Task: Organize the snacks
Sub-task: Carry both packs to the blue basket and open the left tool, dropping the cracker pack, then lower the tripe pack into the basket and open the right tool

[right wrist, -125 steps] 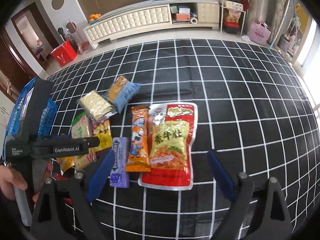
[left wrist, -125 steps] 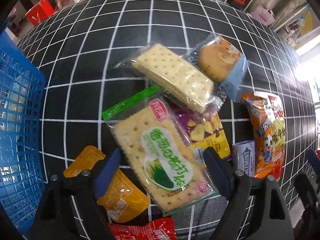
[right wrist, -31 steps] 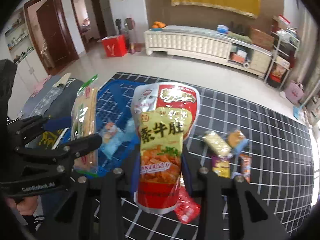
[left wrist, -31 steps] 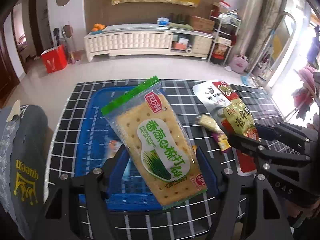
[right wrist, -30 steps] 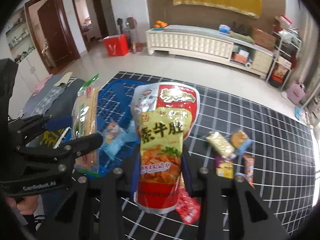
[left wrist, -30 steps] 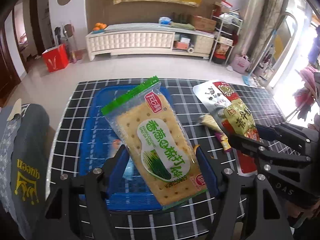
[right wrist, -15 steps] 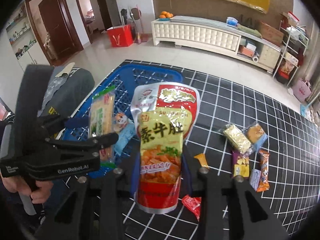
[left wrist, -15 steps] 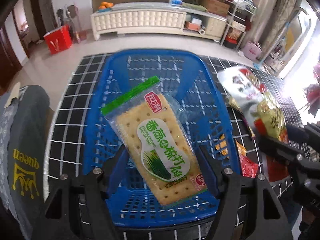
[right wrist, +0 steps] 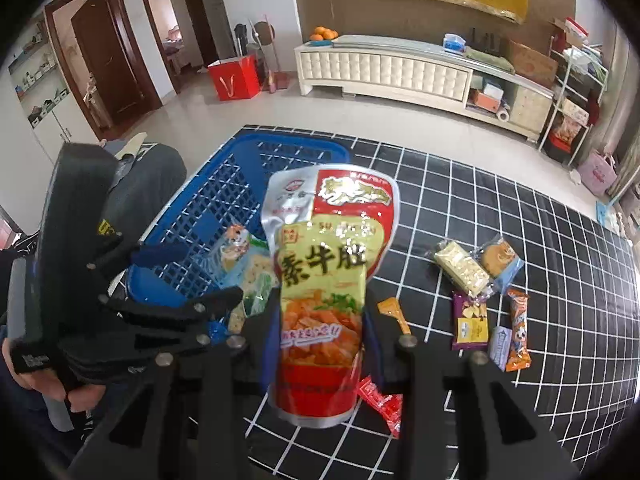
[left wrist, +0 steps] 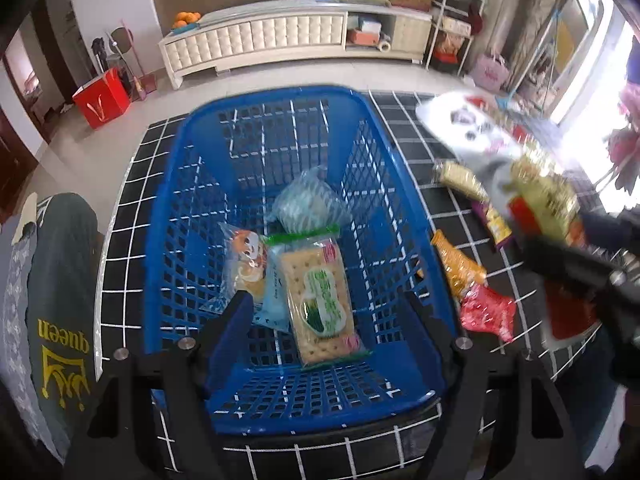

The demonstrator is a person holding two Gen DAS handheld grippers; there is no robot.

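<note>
A blue mesh basket [left wrist: 192, 128] sits on the black grid tablecloth. Inside it lie a green-labelled cracker pack [left wrist: 320, 292], a bear-print packet [left wrist: 248, 268] and a pale teal packet [left wrist: 308, 204]. My left gripper [left wrist: 328, 320] hangs open over the basket's near end, holding nothing; in the right wrist view the left gripper [right wrist: 200, 276] shows at the left. My right gripper [right wrist: 324, 320] is shut on a red and yellow pouch [right wrist: 324, 264], held upright just right of the basket. From the left wrist view the pouch [left wrist: 500, 160] is blurred.
Loose snacks lie right of the basket: an orange sachet [right wrist: 394, 312], a red packet [right wrist: 380, 404], a cracker packet [right wrist: 460, 268], a bun packet [right wrist: 500, 260], a purple packet [right wrist: 470, 320] and an orange stick [right wrist: 518, 332]. A grey garment [left wrist: 60, 280] drapes over the table's left end.
My left gripper has opened and the cracker pack has dropped from it into the basket. The right gripper, still holding the pouch, has shifted closer to the basket.
</note>
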